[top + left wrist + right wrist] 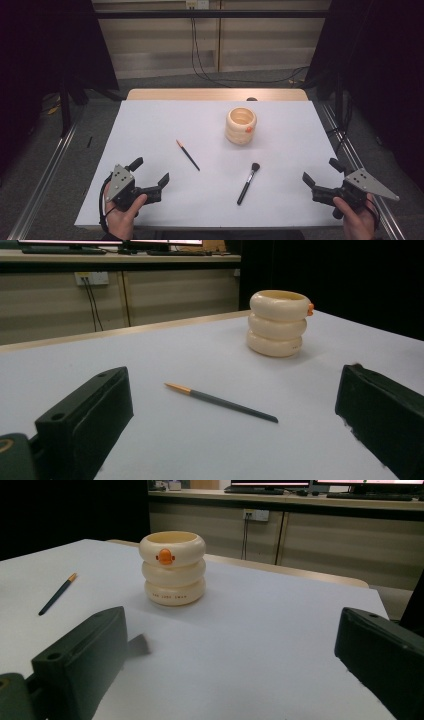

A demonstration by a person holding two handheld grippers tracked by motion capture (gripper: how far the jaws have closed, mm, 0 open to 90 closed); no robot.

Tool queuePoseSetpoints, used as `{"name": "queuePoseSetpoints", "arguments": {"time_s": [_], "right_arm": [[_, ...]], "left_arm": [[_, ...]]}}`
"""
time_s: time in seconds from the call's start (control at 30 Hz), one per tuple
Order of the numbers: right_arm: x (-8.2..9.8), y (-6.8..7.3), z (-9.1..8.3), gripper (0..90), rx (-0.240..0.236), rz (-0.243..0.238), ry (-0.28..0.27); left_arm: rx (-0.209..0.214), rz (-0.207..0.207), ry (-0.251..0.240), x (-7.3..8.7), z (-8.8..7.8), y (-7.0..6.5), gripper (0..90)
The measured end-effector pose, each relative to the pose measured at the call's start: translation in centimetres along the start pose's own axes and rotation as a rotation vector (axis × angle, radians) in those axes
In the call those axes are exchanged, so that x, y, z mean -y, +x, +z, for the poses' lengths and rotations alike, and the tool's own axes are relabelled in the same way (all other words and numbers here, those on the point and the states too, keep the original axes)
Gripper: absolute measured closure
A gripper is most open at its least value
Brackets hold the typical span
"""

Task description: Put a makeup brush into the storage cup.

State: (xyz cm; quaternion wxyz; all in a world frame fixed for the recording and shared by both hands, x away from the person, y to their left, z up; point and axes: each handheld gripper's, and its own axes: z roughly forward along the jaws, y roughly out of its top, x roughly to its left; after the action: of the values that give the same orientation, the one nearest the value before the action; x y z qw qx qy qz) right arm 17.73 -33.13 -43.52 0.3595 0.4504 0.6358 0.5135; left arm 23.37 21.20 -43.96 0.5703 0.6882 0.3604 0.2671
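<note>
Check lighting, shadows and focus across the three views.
High view: white table evenly lit, dark surroundings, faint shadows. Left gripper view: holder and thin brush sharp, near fingers slightly soft. Right gripper view: holder sharp, soft shadow beneath it.

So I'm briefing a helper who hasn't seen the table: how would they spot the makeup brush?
On the white table, look nearer the person than the cream ringed holder. The makeup brush lies there: black handle, fluffy dark tip, unlike the thin orange-tipped pencil to its left.

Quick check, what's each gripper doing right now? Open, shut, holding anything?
Left gripper: open, holding nothing, aimed at the thin brush.
Right gripper: open, holding nothing, aimed at the cream cup.
</note>
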Motion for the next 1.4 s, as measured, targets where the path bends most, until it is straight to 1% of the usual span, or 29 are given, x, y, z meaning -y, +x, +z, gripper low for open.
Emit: {"name": "queuePoseSetpoints", "arguments": {"time_s": [0.03, 0.07, 0.1, 0.13, 0.17, 0.2, 0.27, 0.37, 0.43, 0.53, 0.57, 0.6, 0.67, 0.7, 0.73, 0.77, 0.83, 0.87, 0.97, 1.0, 1.07, 1.1, 1.13, 1.2, 1.23, 1.27, 1.33, 1.37, 1.4], "right_arm": [[0.0, 0.0, -0.1, 0.0, -0.003, 0.007, 0.001], [0.0, 0.0, -0.1, 0.0, -0.003, 0.007, 0.001], [0.0, -0.1, -0.1, 0.0, -0.007, 0.006, 0.001], [0.0, -0.1, -0.1, 0.0, -0.008, 0.011, -0.001], [0.0, -0.2, -0.2, 0.0, -0.004, 0.009, -0.004], [0.0, -0.2, -0.2, 0.0, -0.004, 0.020, -0.003], [0.0, -0.3, -0.2, 0.0, -0.003, 0.020, 0.000], [0.1, -0.3, -0.2, 0.0, -0.018, 0.021, 0.004], [0.1, -0.3, -0.1, 0.0, -0.014, 0.017, 0.004], [0.1, -0.2, -0.1, 0.0, -0.027, 0.021, 0.006], [0.1, -0.1, -0.1, 0.0, -0.026, 0.023, 0.004], [0.1, -0.1, -0.2, 0.0, -0.022, 0.017, 0.004], [0.1, -0.1, -0.1, 0.0, -0.025, 0.025, 0.004], [0.1, -0.1, -0.1, 0.0, -0.029, 0.015, 0.009], [0.1, 0.0, -0.1, 0.0, -0.020, 0.013, 0.008], [0.1, 0.0, -0.2, 0.0, -0.030, 0.016, 0.000], [0.1, 0.0, -0.3, 0.0, -0.019, 0.009, -0.004], [0.1, 0.0, -0.3, 0.0, -0.029, 0.011, -0.003], [0.1, 0.0, -0.2, 0.0, -0.028, 0.012, -0.007], [0.1, 0.0, -0.2, 0.0, -0.033, 0.016, -0.005], [0.1, 0.0, -0.2, 0.0, -0.033, 0.015, -0.007], [0.1, 0.0, -0.2, 0.0, -0.035, 0.015, -0.007], [0.1, 0.1, -0.2, 0.0, -0.038, 0.018, -0.002], [0.1, 0.1, -0.1, 0.0, -0.040, 0.033, 0.000], [0.1, 0.2, -0.1, 0.0, -0.033, 0.034, -0.001], [0.1, 0.2, -0.1, 0.0, -0.038, 0.033, 0.001], [0.1, 0.2, -0.2, 0.0, -0.043, 0.021, -0.006], [0.1, 0.2, -0.2, 0.0, -0.035, 0.016, -0.008], [0.1, 0.2, -0.2, 0.0, -0.041, 0.017, -0.008]], "left_arm": [[0.007, -0.004, 0.001, 0.0, 0.1, 0.0, 1.8], [0.005, 0.009, 0.006, 0.0, 0.1, 0.0, 1.8], [0.001, 0.005, -0.006, 0.0, 0.1, 0.0, 1.9], [0.006, -0.013, -0.014, 0.0, 0.1, 0.1, 2.1], [0.005, -0.012, -0.012, 0.0, 0.2, 0.1, 2.0], [0.004, -0.014, -0.003, 0.0, 0.3, 0.1, 2.0], [0.012, -0.011, -0.005, 0.0, 0.3, 0.1, 2.0], [0.013, -0.011, -0.001, 0.0, 0.2, 0.2, 2.0], [0.013, -0.009, 0.002, 0.1, 0.2, 0.3, 2.0], [0.006, -0.018, 0.017, 0.0, 0.1, 0.1, 2.0], [0.015, -0.004, 0.024, 0.0, 0.0, 0.1, 2.0], [0.027, -0.016, 0.016, -0.1, 0.0, -0.1, 2.1], [0.031, -0.001, 0.016, -0.3, -0.1, -0.2, 2.1], [0.024, 0.006, 0.022, -0.4, -0.1, -0.3, 2.1], [0.029, 0.007, 0.018, -0.4, 0.0, -0.4, 2.1], [0.032, 0.008, 0.019, -0.4, 0.0, -0.4, 2.1], [0.029, 0.008, 0.016, -0.4, 0.1, -0.4, 2.1], [0.018, 0.014, 0.020, -0.4, 0.1, -0.4, 2.1], [0.018, 0.024, 0.024, -0.6, 0.3, -0.3, 2.1], [0.023, 0.020, 0.026, -0.7, 0.4, -0.3, 2.1], [0.023, 0.039, 0.030, -0.8, 0.5, -0.3, 2.2], [0.029, 0.031, 0.031, -0.9, 0.6, -0.3, 2.1], [0.023, 0.040, 0.029, -1.0, 0.7, -0.3, 2.1], [0.030, 0.034, 0.030, -1.1, 0.8, -0.2, 2.1], [0.033, 0.026, 0.023, -1.2, 1.0, -0.2, 2.2], [0.032, 0.014, 0.025, -1.3, 1.1, -0.3, 2.2], [0.030, 0.024, 0.016, -1.6, 1.1, -0.4, 2.2], [0.033, 0.030, 0.016, -1.7, 1.2, -0.4, 2.2], [0.040, 0.033, 0.012, -1.8, 1.3, -0.4, 2.2]]}}
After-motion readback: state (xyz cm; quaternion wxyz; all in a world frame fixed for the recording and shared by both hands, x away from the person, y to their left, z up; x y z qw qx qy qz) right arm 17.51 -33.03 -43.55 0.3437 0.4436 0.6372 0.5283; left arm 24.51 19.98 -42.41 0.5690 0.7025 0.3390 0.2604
